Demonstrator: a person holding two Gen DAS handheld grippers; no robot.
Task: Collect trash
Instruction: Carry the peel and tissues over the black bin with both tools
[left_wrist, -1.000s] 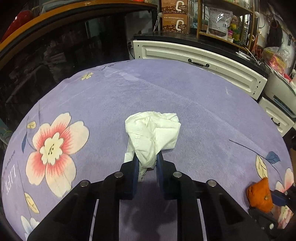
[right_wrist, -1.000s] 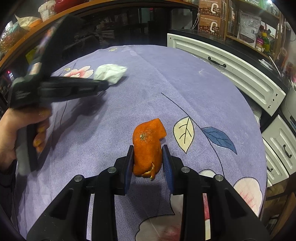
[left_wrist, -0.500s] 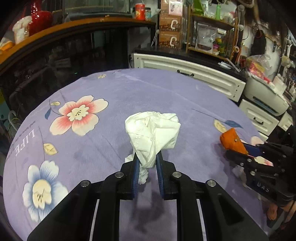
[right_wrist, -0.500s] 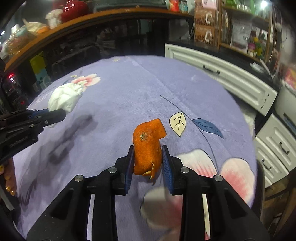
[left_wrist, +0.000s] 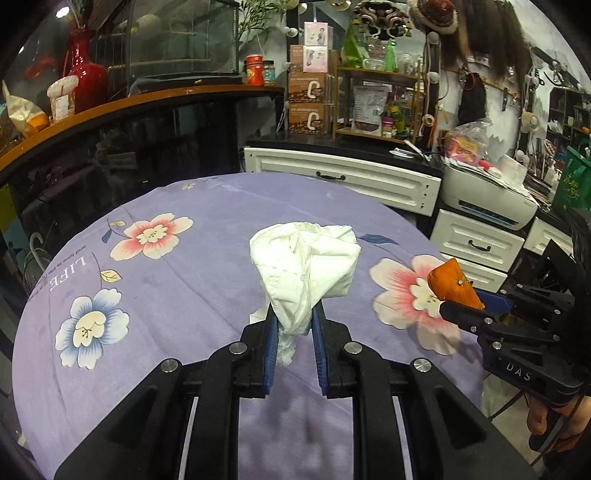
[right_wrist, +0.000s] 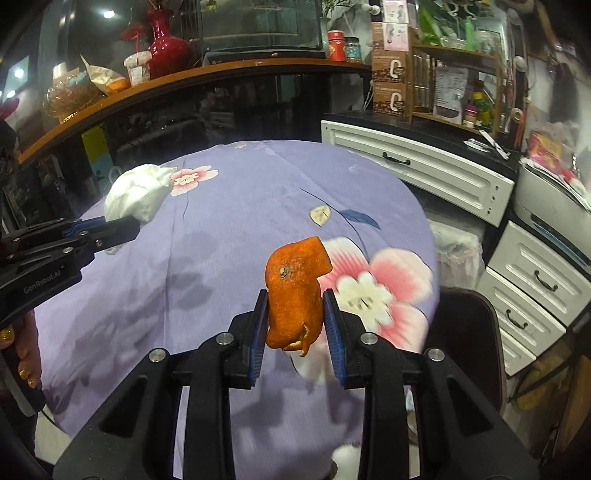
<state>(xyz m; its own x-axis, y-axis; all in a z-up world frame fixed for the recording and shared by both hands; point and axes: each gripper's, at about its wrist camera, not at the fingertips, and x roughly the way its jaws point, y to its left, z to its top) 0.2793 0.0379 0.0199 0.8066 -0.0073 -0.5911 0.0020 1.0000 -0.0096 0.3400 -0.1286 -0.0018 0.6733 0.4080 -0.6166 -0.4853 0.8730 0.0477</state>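
Nearest, the left gripper (left_wrist: 291, 328) pinches a crumpled white tissue (left_wrist: 304, 266) upright between its fingers while the right gripper (right_wrist: 295, 319) pinches an orange peel (right_wrist: 293, 288), both lifted above the purple floral tabletop (left_wrist: 207, 280), white drawers (left_wrist: 343, 181) beyond.

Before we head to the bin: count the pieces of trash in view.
2. The crumpled tissue is pinched in the left gripper; the orange peel is in the right gripper. Anything under the grippers would be hidden.

Two hand-held grippers, one crumpled tissue (left_wrist: 304, 264), one orange peel (right_wrist: 295, 291), one floral tablecloth (left_wrist: 207, 280), one red vase (left_wrist: 85, 74)
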